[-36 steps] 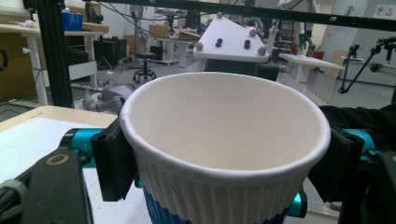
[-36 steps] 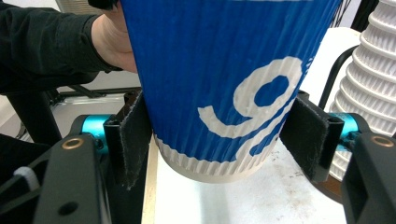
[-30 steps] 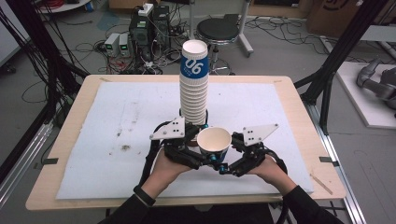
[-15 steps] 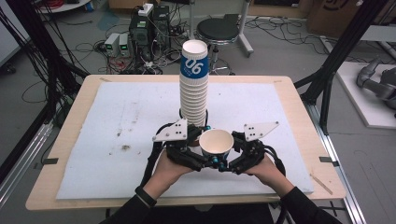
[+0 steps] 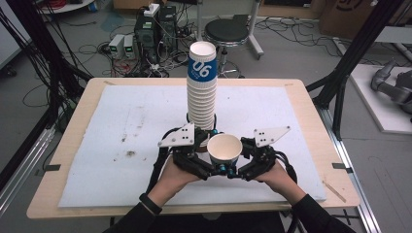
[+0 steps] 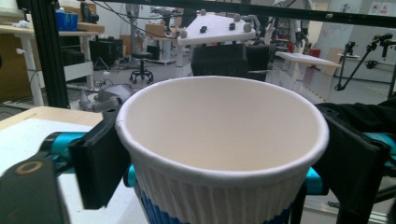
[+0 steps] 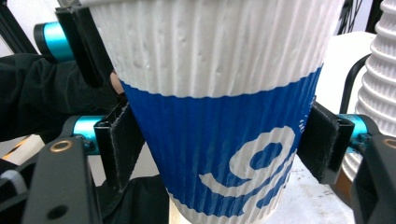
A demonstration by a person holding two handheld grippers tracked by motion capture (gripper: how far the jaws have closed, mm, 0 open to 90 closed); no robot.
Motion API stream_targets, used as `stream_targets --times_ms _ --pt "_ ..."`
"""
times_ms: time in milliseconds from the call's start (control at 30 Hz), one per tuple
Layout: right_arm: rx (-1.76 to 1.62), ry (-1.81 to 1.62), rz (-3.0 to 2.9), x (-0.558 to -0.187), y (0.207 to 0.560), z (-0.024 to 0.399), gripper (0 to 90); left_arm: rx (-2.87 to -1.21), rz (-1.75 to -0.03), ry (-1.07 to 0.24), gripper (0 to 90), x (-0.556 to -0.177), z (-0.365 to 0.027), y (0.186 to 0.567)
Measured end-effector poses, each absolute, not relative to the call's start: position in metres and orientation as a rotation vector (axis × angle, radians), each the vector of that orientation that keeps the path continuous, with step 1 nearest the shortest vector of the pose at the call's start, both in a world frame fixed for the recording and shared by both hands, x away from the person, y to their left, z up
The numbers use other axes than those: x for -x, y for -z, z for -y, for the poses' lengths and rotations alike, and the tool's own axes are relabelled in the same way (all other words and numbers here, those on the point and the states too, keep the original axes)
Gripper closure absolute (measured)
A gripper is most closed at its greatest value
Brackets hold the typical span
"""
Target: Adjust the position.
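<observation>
A single ribbed white-and-blue paper cup [image 5: 224, 151] stands apart from the tall stack of matching paper cups [image 5: 202, 87], held upright at the near middle of the white foam board [image 5: 107, 131], just in front of the stack. The left gripper [image 5: 210, 164] has just been opening; its jaws flank the cup's rim without pressing. The right gripper [image 5: 232, 167] has just been closing, its pads pressing on the blue band. The handover looks nearly done; setting the cup down remains.

A robotics lab is surrounding me: cables [image 5: 73, 58] are sprawling across the floor, electronics boxes [image 5: 145, 34] are sitting beside a stool [image 5: 232, 31], black frame struts [image 5: 354, 53] are rising.
</observation>
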State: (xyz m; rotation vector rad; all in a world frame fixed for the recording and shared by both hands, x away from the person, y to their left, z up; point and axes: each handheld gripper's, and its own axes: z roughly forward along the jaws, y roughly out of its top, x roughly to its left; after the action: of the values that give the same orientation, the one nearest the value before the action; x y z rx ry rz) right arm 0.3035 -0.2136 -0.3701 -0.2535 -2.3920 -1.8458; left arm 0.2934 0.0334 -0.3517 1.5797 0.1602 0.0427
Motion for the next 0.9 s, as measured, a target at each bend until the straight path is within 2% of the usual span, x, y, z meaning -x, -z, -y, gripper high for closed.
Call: stream_targets --times_ms 533,900 --pt "0.331 1.921 2.396 -0.312 0.363 0.230 25.3 -1.616 -0.184 -0.103 9.7 -0.300 -0.052 0.353" --pt "0.361 1.980 2.362 -0.312 0.359 0.235 25.4 -1.672 -0.183 -0.086 9.7 -0.301 -0.043 0.364"
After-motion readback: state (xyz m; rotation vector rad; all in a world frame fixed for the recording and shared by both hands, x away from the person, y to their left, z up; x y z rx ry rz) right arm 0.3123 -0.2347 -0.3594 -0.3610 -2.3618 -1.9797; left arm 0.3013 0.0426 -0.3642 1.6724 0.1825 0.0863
